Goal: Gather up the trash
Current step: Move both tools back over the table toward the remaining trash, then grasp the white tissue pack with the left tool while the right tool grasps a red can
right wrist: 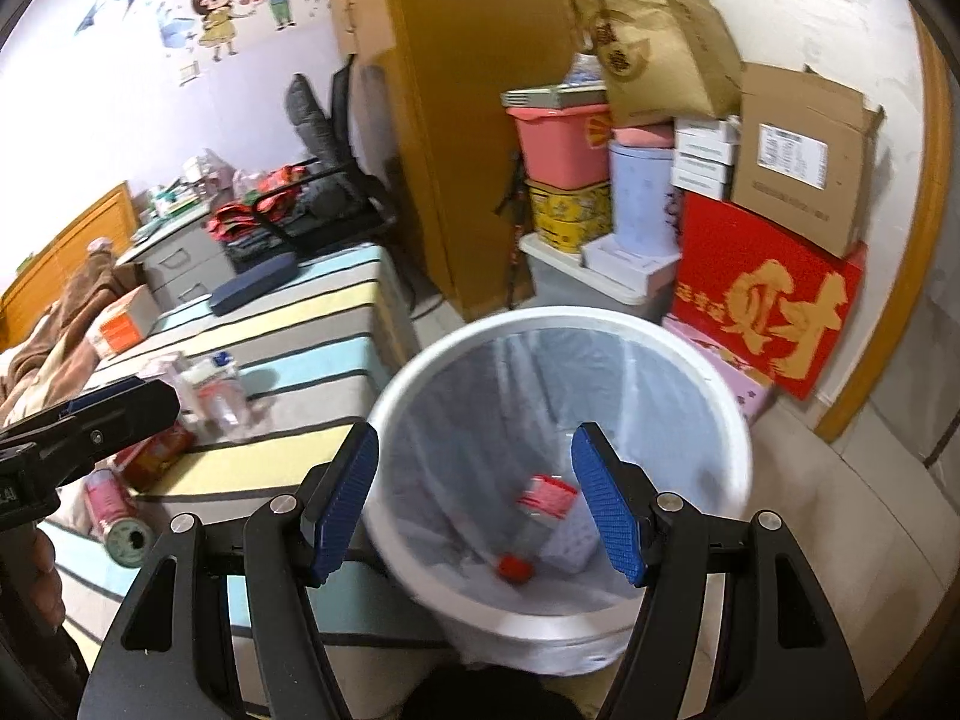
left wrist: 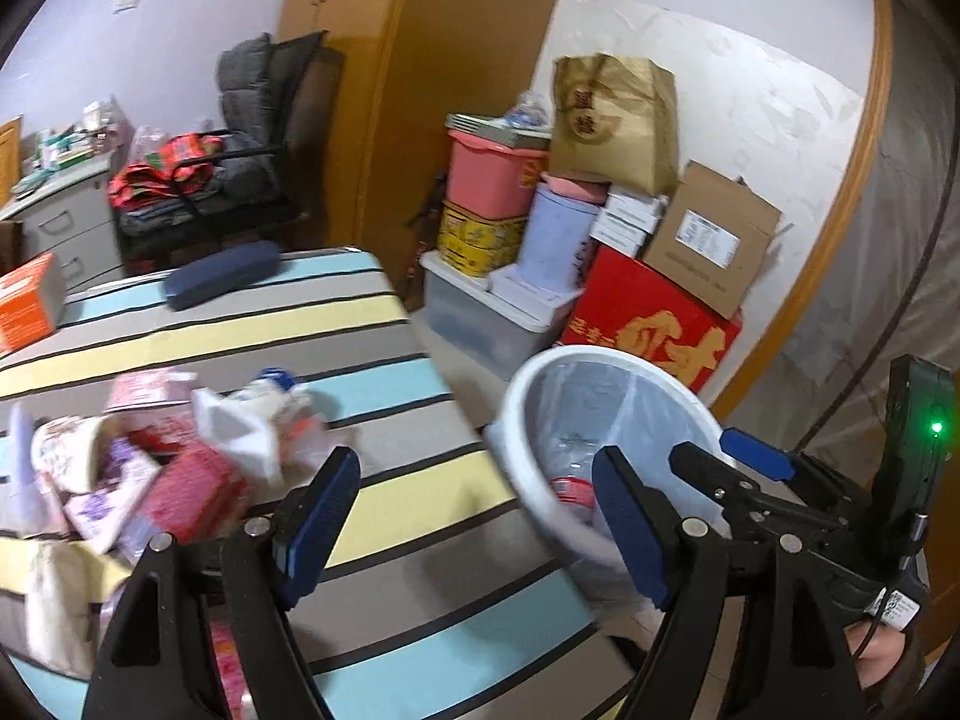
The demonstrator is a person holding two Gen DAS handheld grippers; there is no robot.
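White bin [right wrist: 558, 480], beside bed [left wrist: 384, 324]: right gripper [right wrist: 474, 504] spread wide and empty above its mouth, bottle [right wrist: 534, 516] inside; left gripper [left wrist: 474, 534] equally open, empty, facing trash pile [left wrist: 156, 462] bedward, presumably next.

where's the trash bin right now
The white trash bin stands on the floor beside the striped bed, directly below the open right gripper, in front of the stacked boxes.

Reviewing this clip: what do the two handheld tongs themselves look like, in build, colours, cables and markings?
Both tongs, left and right, are black triangular-framed arms with silver pivot bolts and ribbed blue pads. In the left wrist view the right unit carries a black module with a green light, a thin black cable and a white QR-code label.
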